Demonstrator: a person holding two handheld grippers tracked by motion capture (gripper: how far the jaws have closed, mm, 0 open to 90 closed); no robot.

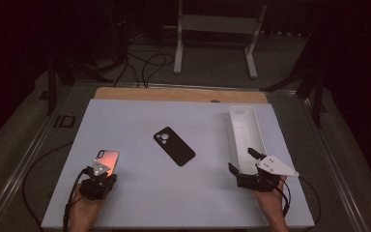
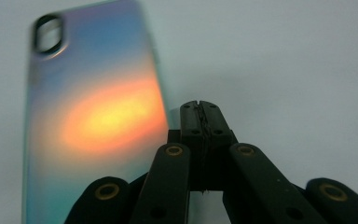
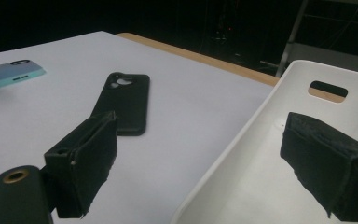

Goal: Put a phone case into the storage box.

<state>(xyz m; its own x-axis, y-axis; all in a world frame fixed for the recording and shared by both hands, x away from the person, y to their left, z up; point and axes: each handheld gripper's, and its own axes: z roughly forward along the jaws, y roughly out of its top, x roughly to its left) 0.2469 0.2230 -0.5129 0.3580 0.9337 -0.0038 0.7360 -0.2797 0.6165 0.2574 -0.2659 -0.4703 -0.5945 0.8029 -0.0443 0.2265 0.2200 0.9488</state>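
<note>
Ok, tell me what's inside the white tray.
The white tray holds nothing loose; one jaw of the open right claw reaches inside. Its nearest end is hidden behind that claw.

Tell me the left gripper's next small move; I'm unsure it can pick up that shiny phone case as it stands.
Probably open the fingers first. The left gripper is shut with nothing between its fingers, and it sits just beside the iridescent phone case, which lies flat on the white table. Opened, it could likely shift sideways to straddle the case's near edge.
</note>
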